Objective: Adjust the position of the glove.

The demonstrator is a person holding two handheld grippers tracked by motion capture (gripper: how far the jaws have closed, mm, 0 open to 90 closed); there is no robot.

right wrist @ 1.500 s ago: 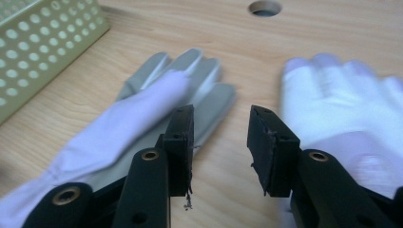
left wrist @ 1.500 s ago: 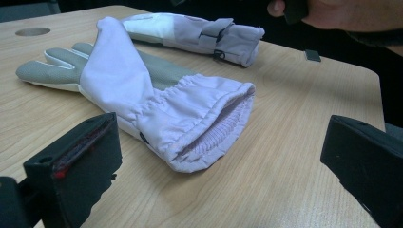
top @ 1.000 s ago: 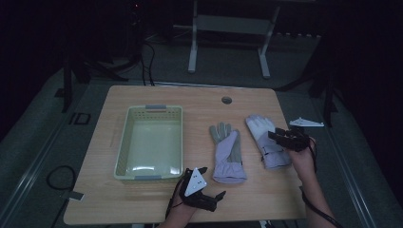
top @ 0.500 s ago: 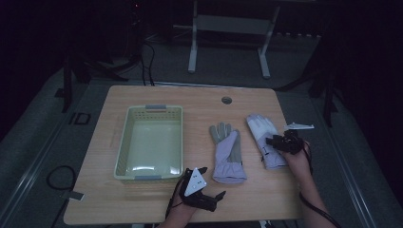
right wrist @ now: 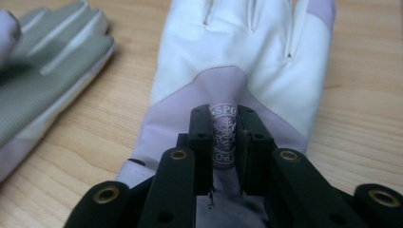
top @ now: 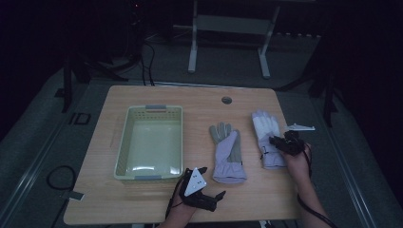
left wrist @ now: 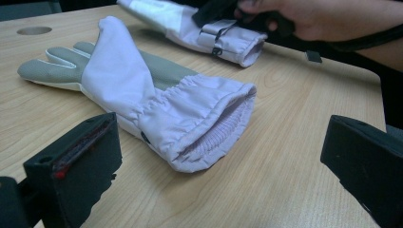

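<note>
Now, I am reading this:
Right gripper (right wrist: 223,142): jaws have just been closing, pinching a fold of the white glove (top: 267,137).
Left gripper (top: 205,186): jaws are standing wide apart, holding nothing.
Around: grey-palm glove (top: 227,153) beside; basket (top: 124,142) well apart.
Room: white glove is lying near table edge (top: 285,142).

A dim room was seen around a light wooden counter (top: 157,99); a grey floor (top: 43,156) lay beneath, and a white metal stand (top: 228,28) stood behind.
</note>
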